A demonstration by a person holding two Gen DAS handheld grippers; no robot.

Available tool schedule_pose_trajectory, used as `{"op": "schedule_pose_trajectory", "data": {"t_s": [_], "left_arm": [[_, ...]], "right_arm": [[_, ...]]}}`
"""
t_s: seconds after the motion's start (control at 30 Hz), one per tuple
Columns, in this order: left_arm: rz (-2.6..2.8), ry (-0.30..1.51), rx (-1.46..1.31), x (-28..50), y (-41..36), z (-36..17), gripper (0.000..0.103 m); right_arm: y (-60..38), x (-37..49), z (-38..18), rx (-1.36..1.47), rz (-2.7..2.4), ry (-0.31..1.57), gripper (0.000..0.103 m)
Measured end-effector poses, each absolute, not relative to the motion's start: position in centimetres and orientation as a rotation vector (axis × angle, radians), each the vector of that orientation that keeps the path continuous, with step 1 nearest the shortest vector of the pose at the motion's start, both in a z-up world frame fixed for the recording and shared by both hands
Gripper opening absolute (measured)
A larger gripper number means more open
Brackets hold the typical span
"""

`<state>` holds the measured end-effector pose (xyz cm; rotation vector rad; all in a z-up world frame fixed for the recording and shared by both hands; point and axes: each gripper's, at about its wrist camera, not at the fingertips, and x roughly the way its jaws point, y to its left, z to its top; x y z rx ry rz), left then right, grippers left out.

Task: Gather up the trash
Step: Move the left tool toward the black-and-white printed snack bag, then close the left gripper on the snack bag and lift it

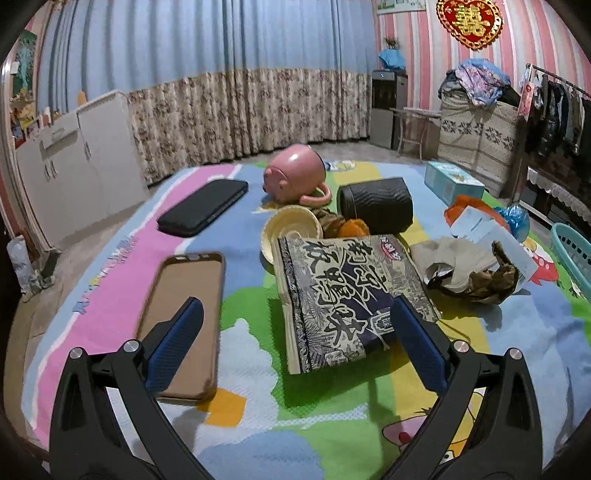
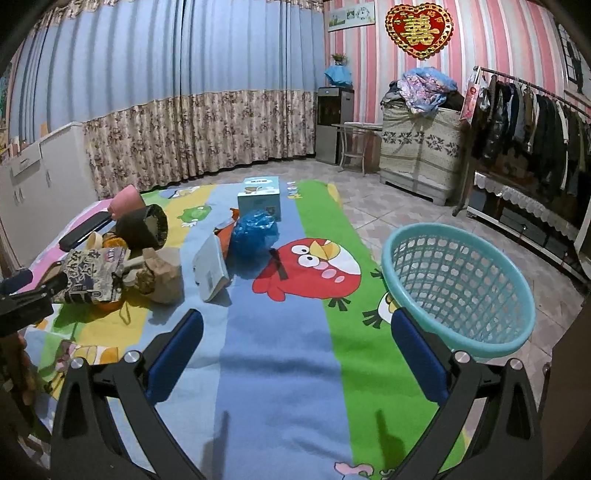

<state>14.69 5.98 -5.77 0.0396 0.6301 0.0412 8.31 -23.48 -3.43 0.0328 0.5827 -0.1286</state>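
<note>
Both our left gripper (image 1: pixel 295 332) and right gripper (image 2: pixel 295 339) gape empty; we risk grabbing the phone case (image 1: pixel 184 295) instead of the wrapper (image 1: pixel 343 295).

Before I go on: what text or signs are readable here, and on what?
"囍", gold on the red heart wall ornament.
Patterned packet: large brush-style characters, too distorted to read.
Teal box: label too small.
Mat edge: lettering blurred.
White booklet: print too small.
</note>
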Motion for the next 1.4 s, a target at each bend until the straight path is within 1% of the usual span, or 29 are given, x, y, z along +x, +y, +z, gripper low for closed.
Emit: {"op": "schedule_pose_trajectory", "data": {"t_s": [0.03, 0.1, 0.13, 0.17, 0.2, 0.23, 0.3, 0.33, 0.37, 0.4, 0.43, 0.47, 0.5, 0.57, 0.77, 0.93, 0.97, 1.0, 1.03, 1.07, 1.1, 1.27, 1.33, 1.37, 1.4], "left_arm": [[0.03, 0.644, 0.038, 14.9, 6.0, -6.0, 0.097], [-0.006, 0.674, 0.036, 15.5, 5.8, -6.3, 0.089], [-0.026, 0.683, 0.037, 15.6, 5.6, -6.4, 0.087], [-0.046, 0.692, 0.04, 15.8, 5.5, -6.6, 0.082], [-0.058, 0.696, 0.041, 15.9, 5.4, -6.6, 0.072], [-0.071, 0.701, 0.043, 16.0, 5.3, -6.8, 0.066], [-0.09, 0.713, 0.034, 16.1, 5.2, -7.0, 0.048], [-0.098, 0.716, 0.026, 16.0, 5.3, -7.0, 0.044], [-0.107, 0.719, 0.019, 16.0, 5.3, -7.0, 0.035], [-0.113, 0.72, 0.015, 15.9, 5.4, -7.0, 0.024], [-0.118, 0.721, 0.015, 15.8, 5.4, -7.0, 0.018], [-0.123, 0.72, 0.019, 15.7, 5.4, -7.0, 0.01], [-0.127, 0.719, 0.021, 15.6, 5.4, -7.0, 0.004], [-0.134, 0.717, 0.011, 15.5, 5.6, -6.9, 0.0], [-0.138, 0.661, -0.028, 14.6, 7.3, -5.4, 0.0], [-0.138, 0.708, -0.041, 14.6, 8.3, -5.5, 0.0], [-0.133, 0.715, -0.037, 14.6, 8.3, -5.7, 0.011], [-0.13, 0.722, -0.033, 14.6, 8.2, -5.9, 0.04], [-0.119, 0.73, -0.03, 14.7, 8.1, -6.1, 0.058], [-0.108, 0.731, -0.034, 14.7, 8.1, -6.2, 0.079], [-0.103, 0.729, -0.044, 14.7, 8.0, -6.3, 0.081], [-0.095, 0.805, -0.038, 16.9, 6.9, -7.6, 0.08], [-0.097, 0.846, -0.006, 17.9, 6.0, -8.3, 0.07], [-0.103, 0.86, 0.003, 18.1, 5.7, -8.6, 0.059], [-0.113, 0.873, 0.018, 18.3, 5.3, -8.9, 0.051]], "right_arm": [[-23.3, 8.4, -3.5, 0.013, -0.147, 0.584, 0.099], [-22.9, 8.6, -3.6, -0.022, -0.174, 0.584, 0.099], [-22.8, 8.7, -3.6, -0.028, -0.176, 0.591, 0.099], [-22.8, 8.9, -3.8, -0.032, -0.176, 0.601, 0.099], [-22.8, 9.0, -4.0, -0.025, -0.171, 0.614, 0.099], [-22.9, 9.1, -4.1, -0.014, -0.164, 0.623, 0.099], [-23.1, 9.2, -4.3, 0.018, -0.145, 0.639, 0.099], [-23.2, 9.3, -4.4, 0.028, -0.141, 0.642, 0.099], [-23.3, 9.3, -4.4, 0.038, -0.134, 0.642, 0.099], [-23.2, 9.2, -4.3, 0.05, -0.118, 0.637, 0.099], [-23.1, 9.2, -4.2, 0.057, -0.11, 0.633, 0.099], [-23.0, 9.2, -4.1, 0.059, -0.105, 0.63, 0.099], [-22.8, 9.3, -4.0, 0.059, -0.092, 0.626, 0.099], [-22.3, 9.4, -3.8, 0.049, -0.088, 0.623, 0.099], [-20.7, 10.0, -3.6, 0.016, -0.069, 0.625, 0.099], [-20.1, 10.1, -3.9, 0.03, -0.063, 0.642, 0.099], [-20.1, 10.1, -4.0, 0.032, -0.063, 0.645, 0.099], [-20.2, 10.1, -4.2, 0.033, -0.063, 0.649, 0.099], [-20.2, 10.2, -4.3, 0.036, -0.065, 0.653, 0.099], [-20.4, 10.2, -4.4, 0.04, -0.065, 0.655, 0.099], [-20.6, 10.2, -4.5, 0.042, -0.065, 0.656, 0.099], [-21.6, 10.1, -5.2, 0.05, -0.078, 0.659, 0.099], [-22.5, 10.1, -5.6, 0.082, -0.079, 0.666, 0.099], [-22.8, 10.2, -5.7, 0.098, -0.08, 0.67, 0.099], [-23.3, 10.3, -5.9, 0.121, -0.08, 0.676, 0.099]]}}
